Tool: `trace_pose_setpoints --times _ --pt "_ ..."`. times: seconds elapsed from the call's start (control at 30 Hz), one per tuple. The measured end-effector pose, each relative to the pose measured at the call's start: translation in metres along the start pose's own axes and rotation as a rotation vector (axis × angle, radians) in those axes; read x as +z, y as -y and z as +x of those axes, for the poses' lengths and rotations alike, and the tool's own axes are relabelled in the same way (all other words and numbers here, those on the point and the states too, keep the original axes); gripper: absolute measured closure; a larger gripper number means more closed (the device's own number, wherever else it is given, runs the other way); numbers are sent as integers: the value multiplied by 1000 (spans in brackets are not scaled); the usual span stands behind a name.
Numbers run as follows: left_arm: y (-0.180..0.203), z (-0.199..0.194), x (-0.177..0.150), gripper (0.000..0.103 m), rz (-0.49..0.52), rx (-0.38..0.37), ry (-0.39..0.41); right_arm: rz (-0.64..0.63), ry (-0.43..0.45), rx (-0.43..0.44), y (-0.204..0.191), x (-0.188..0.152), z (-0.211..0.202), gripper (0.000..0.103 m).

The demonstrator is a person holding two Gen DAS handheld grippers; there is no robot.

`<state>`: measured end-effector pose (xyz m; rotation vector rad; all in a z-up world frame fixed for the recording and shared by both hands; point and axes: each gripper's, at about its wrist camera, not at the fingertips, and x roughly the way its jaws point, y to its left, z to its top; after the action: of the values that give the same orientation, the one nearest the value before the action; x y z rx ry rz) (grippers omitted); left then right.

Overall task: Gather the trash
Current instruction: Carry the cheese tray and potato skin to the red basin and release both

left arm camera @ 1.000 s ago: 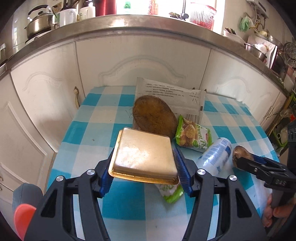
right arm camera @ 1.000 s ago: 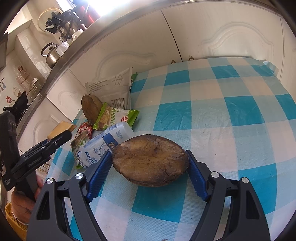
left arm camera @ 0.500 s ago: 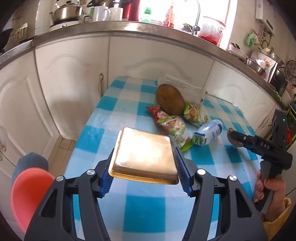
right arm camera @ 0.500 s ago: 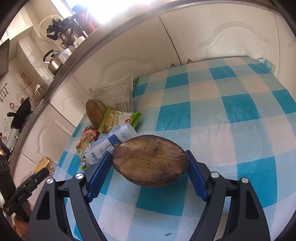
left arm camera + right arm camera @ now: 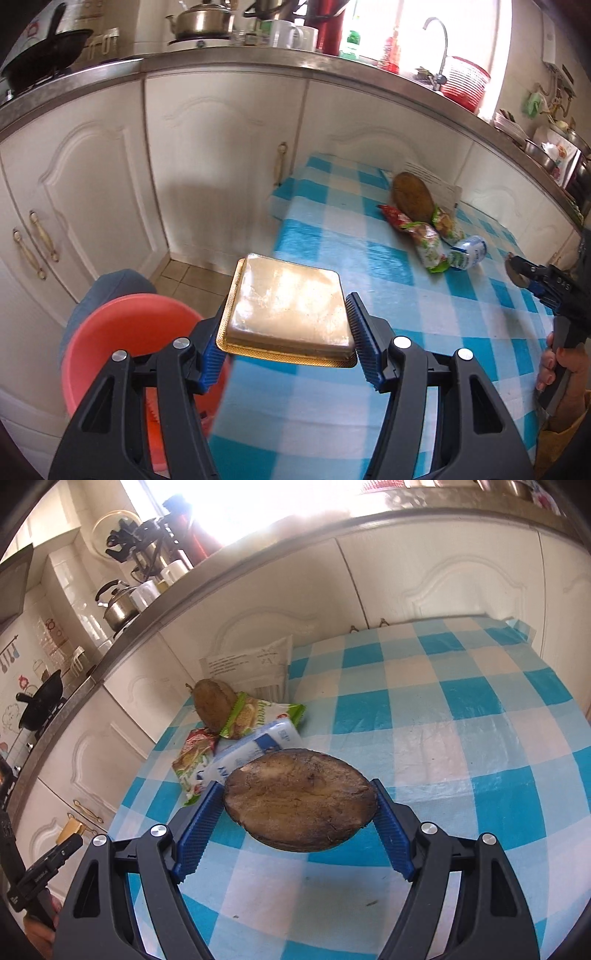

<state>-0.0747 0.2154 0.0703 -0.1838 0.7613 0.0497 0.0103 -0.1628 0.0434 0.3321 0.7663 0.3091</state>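
Observation:
My left gripper (image 5: 286, 339) is shut on a square gold-edged tray (image 5: 286, 306) with a pale top, held over the table's left edge beside a red bucket (image 5: 136, 350) on the floor. My right gripper (image 5: 295, 819) is shut on a brown coconut shell half (image 5: 299, 799), held above the blue-checked table (image 5: 461, 738). On the table lie another brown shell (image 5: 214, 705), a green snack wrapper (image 5: 255, 714), a red-green wrapper (image 5: 194, 757), a white and blue bottle (image 5: 255, 753) and a white paper bag (image 5: 251, 668). The right gripper with its shell shows at the far right (image 5: 517, 271) of the left wrist view.
White cabinet doors (image 5: 221, 147) under a steel counter (image 5: 221, 62) run behind and left of the table. A blue-clad knee (image 5: 110, 291) sits behind the bucket. Tiled floor (image 5: 184, 277) shows between the cabinets and the table. A hand (image 5: 561, 365) holds the right gripper's handle.
My left gripper has swung left with the tray, from above the trash pile to the table's left edge, and the red bucket has come into fuller view. The right gripper rose slightly with the shell.

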Motion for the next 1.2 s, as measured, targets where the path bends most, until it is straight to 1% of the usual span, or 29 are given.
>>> trace_pose_setpoints --times 0.17,0.33,0.5,0.63,0.8,0.97,1.07,1.2 --pt "-33 -4 -8 42 -52 47 3 -63 9 23 -30 -4 -6 24" --pt "-63 -10 -14 42 -98 91 7 -152 -12 71 -71 -11 -9 24" --pt "-89 -13 -19 42 -149 132 6 -255 -68 149 -123 -28 -3 24" --pt "-106 -12 -25 42 -183 155 -14 -344 -127 206 -163 -45 6 24" --pt "-120 -5 -35 42 -212 164 -45 -457 -192 272 -213 -61 14 24" --pt "-132 0 -45 42 -236 162 -68 -588 -236 311 -262 -78 23 24" --pt "-139 1 -50 42 -252 163 -71 -647 -270 337 -288 -90 31 24" --pt "-149 5 -56 42 -283 160 -81 -694 -326 385 -318 -99 48 24"
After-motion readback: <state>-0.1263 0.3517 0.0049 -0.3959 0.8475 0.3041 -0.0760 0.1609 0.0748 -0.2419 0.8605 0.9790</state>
